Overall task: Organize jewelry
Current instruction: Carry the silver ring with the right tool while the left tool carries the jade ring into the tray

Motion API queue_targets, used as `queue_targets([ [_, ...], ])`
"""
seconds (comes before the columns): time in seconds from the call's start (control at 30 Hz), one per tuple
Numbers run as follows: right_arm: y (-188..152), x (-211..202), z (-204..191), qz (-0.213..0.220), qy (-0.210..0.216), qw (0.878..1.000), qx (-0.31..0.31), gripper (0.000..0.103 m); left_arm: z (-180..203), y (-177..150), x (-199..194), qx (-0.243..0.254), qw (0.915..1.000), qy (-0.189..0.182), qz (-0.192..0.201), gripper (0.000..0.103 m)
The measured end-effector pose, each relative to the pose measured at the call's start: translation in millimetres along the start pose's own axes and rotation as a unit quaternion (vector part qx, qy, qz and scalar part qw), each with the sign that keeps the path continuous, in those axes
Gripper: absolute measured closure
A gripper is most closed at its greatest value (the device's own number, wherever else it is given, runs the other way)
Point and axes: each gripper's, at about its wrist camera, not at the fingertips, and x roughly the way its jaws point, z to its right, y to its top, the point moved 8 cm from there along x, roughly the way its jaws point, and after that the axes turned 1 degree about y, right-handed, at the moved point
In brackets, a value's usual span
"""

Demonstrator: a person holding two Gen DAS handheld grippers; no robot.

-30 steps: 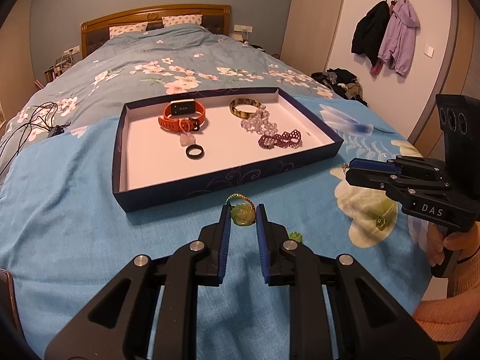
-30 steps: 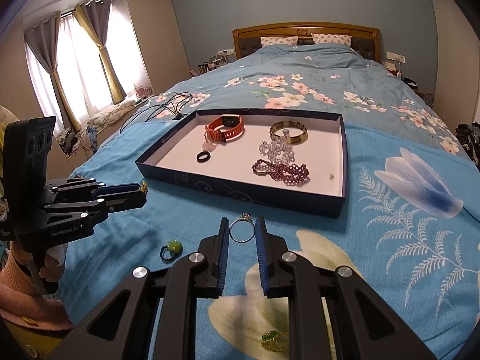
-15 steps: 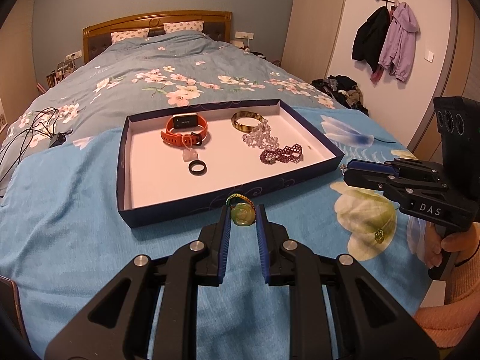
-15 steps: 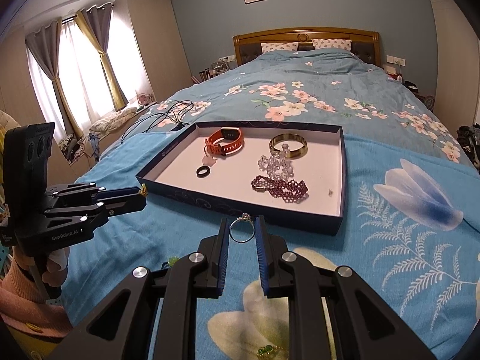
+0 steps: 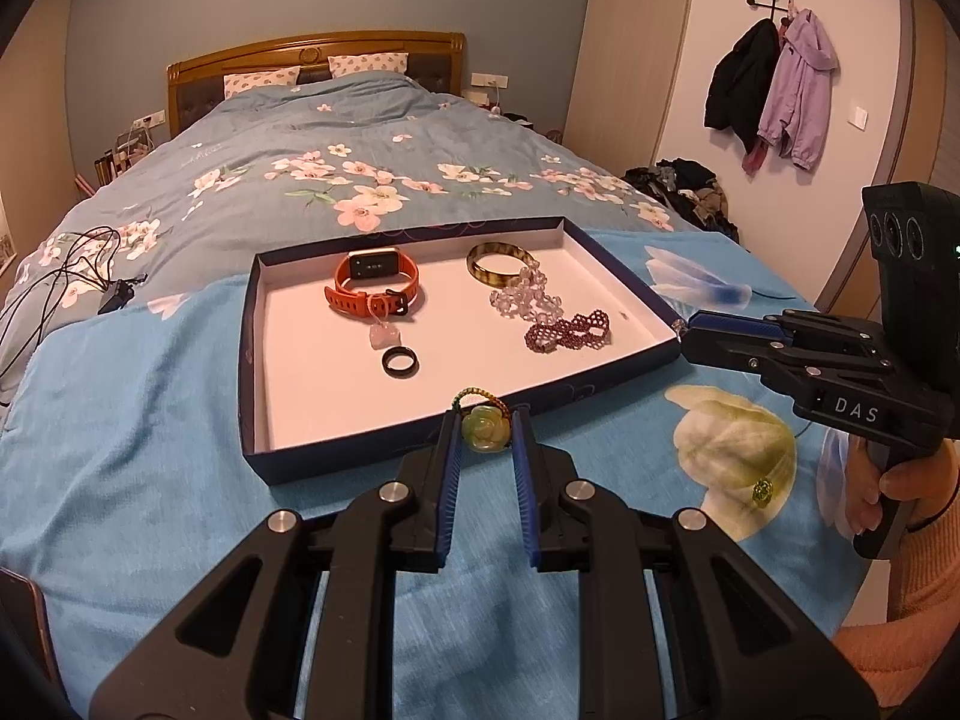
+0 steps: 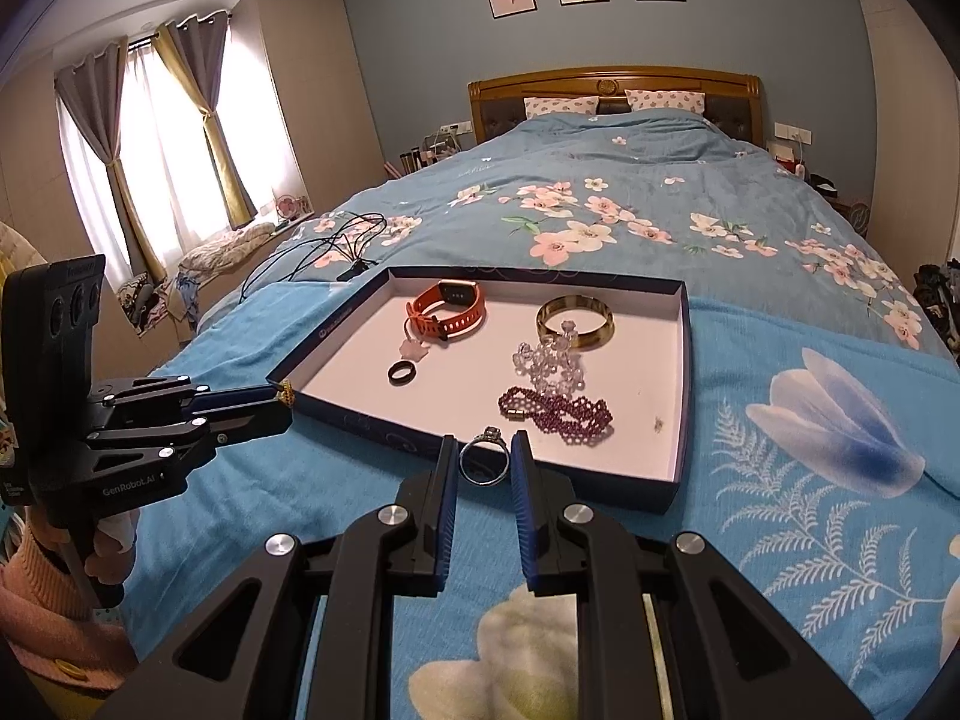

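Note:
My left gripper (image 5: 485,427) is shut on a green jade rose charm (image 5: 483,433) with a braided cord loop, held just above the near wall of the dark blue tray (image 5: 336,462). My right gripper (image 6: 485,453) is shut on a silver ring with a stone (image 6: 483,463), also at the tray's near wall (image 6: 384,420). In the tray lie an orange watch (image 5: 375,282), a black ring (image 5: 401,360), an amber bangle (image 5: 498,264), a clear bead bracelet (image 5: 525,297) and a purple beaded bracelet (image 5: 570,333). Each gripper shows in the other's view, the right gripper (image 5: 684,330) and the left gripper (image 6: 282,396).
The tray sits on a blue flowered bedspread. A small green piece (image 5: 762,491) lies on the spread to the right of the tray. Black cables (image 5: 66,276) lie at the far left. A person's hand (image 5: 900,480) grips the right handle.
Both grippers have edged up and toward the tray's near wall, each still shut on its piece. The things in the tray have not moved.

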Motion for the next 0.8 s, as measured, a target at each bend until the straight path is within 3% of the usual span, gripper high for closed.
queue_targets([
  [0.8, 22, 17, 5, 0.001, 0.0, 1.0, -0.004, 0.087, -13, 25, 12, 0.0, 0.9998, 0.016, 0.011, 0.086],
])
